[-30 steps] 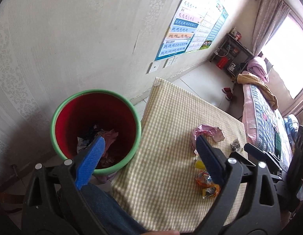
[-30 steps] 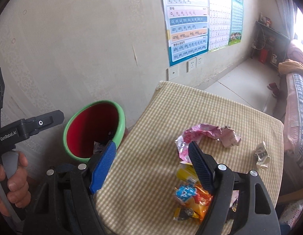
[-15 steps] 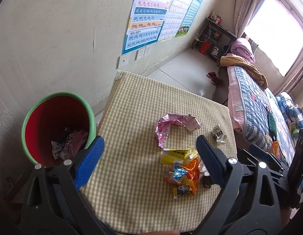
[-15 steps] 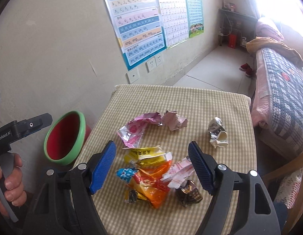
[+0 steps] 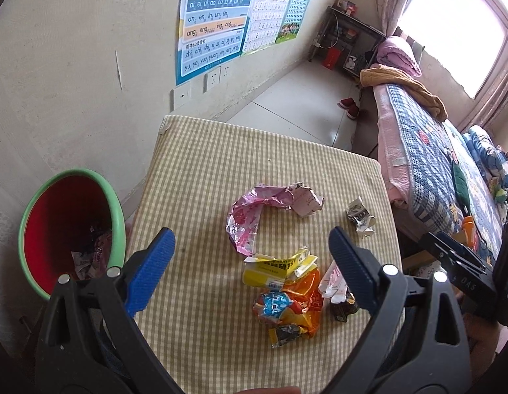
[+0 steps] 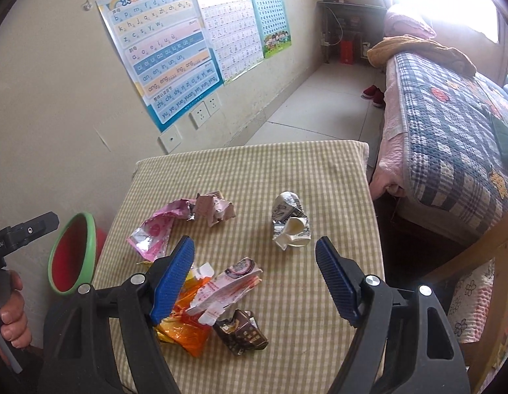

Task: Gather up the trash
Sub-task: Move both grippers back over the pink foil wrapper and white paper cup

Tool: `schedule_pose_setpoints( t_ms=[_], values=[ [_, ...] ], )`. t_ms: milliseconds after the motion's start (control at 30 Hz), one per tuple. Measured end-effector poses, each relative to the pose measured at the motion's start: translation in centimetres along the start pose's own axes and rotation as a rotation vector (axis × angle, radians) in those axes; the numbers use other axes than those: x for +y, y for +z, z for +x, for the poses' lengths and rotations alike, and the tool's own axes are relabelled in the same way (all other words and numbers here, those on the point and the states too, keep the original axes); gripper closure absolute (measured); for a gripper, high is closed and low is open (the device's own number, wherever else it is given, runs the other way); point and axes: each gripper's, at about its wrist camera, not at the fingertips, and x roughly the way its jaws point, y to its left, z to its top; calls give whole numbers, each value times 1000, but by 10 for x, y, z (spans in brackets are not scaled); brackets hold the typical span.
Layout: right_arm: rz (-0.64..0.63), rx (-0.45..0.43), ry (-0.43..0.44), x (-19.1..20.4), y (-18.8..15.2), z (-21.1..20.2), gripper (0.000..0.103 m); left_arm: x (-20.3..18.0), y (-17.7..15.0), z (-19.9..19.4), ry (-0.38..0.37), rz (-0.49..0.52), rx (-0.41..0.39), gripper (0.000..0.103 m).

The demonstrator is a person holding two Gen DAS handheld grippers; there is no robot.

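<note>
Several wrappers lie on a checked table (image 5: 201,177): a pink foil wrapper (image 5: 250,210), a yellow packet (image 5: 273,267), an orange packet (image 5: 293,308), a white-pink packet (image 6: 227,285), a dark brown wrapper (image 6: 241,331) and a crumpled silver carton (image 6: 288,225). A red bin with a green rim (image 5: 70,226) stands left of the table with trash inside. My left gripper (image 5: 250,259) is open and empty above the yellow packet. My right gripper (image 6: 254,262) is open and empty above the white-pink packet.
The table (image 6: 254,170) stands against a wall with posters (image 6: 165,59) and sockets. A bed with a plaid quilt (image 6: 451,138) is on the right, close to the table's edge. Red slippers (image 6: 374,93) lie on the tiled floor beyond.
Both grippers have swung right, away from the bin and over the wrappers on the table. Both stay open and empty.
</note>
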Motion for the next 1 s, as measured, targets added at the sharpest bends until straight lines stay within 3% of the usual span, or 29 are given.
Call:
schedule_pose_setpoints(
  t_ms=[333,1000],
  values=[
    [45,53,-23,-26,6,36,29,-15,11,44,9,49,75,11],
    [70,175,-63,-38,16,130,29,-1,18,159,50,146,291,11]
  ],
)
